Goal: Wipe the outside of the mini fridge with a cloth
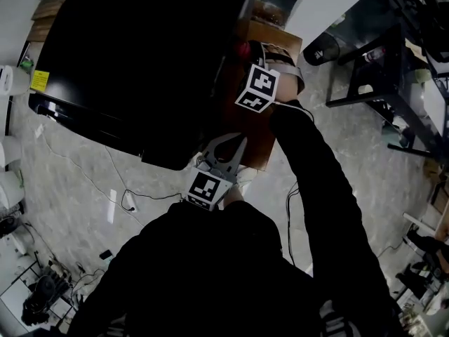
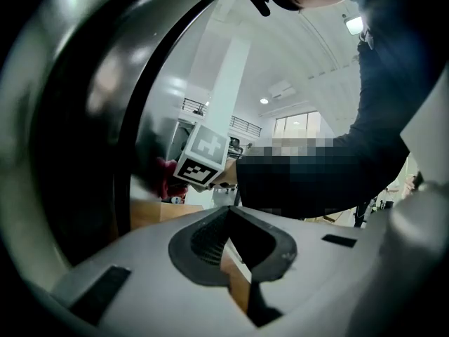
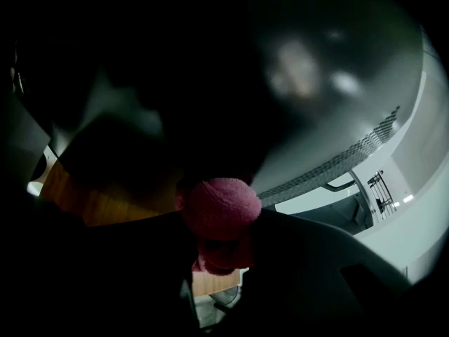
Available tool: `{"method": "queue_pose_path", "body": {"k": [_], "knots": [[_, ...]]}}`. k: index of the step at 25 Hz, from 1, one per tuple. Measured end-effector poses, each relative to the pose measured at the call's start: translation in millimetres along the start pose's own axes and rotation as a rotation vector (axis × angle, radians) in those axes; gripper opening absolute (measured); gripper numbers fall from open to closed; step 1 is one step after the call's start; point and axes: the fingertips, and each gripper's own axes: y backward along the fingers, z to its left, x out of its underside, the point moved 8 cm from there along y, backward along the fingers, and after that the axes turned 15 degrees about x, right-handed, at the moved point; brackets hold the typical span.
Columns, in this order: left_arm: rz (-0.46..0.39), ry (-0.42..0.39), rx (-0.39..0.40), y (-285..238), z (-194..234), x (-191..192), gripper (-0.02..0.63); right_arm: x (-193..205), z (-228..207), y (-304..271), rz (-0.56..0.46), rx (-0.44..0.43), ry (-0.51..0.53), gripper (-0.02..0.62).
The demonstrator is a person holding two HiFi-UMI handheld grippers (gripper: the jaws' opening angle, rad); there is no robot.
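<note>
Fridge: black, glossy body (image 1: pixel 126 62) filled the upper left of the head view. It stood close in front of both grippers.
Cloth: dark pink, bunched into a wad (image 3: pixel 221 209). In the right gripper view it was pressed up against the dark side of the fridge (image 3: pixel 210 83). The head view showed only a small red patch (image 1: pixel 245 50) at the fridge's right edge.
Right gripper: reached forward along the fridge's right side (image 1: pixel 261 60). The jaws were closed on the cloth, and the wad bulged out beyond the tips (image 3: pixel 219 220).
Right cube: marker faces turned up toward the head camera (image 1: pixel 257 88). It also showed from the left gripper view (image 2: pixel 203 156), with the cloth (image 2: pixel 166 170) just beside it against the fridge wall (image 2: pixel 77 153).
Left gripper: held nearer the body than the right one, by the fridge's near corner (image 1: pixel 231 149). The jaws met at the tips with nothing gripped (image 2: pixel 228 216). Only wood showed through the hollow between the pads.
Left gripper contact: I could not tell whether it touched the fridge.
Wooden surface: brown panel beside and below the fridge's right side (image 1: pixel 256 142). It was seen under the cloth in the right gripper view (image 3: pixel 105 195).
Sleeve: black, running from the lower frame up to the right gripper (image 1: pixel 316 167).
Floor: pale marbled tile (image 1: pixel 70 181), with a thin cable (image 1: pixel 105 167) lying on it left of the person.
</note>
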Motion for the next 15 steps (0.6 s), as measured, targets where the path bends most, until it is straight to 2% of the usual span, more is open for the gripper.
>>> {"method": "queue_pose_path", "body": {"k": [11,15], "knots": [[0.055,0.042,-0.02,14,-4,31,0.006,30,81,-54,0.087,-0.118,-0.023,0.144],[0.063,0.01,-0.033,20,-7,33,0.006,39,101,-64,0.096,-0.16,-0.007,0.144]]}}
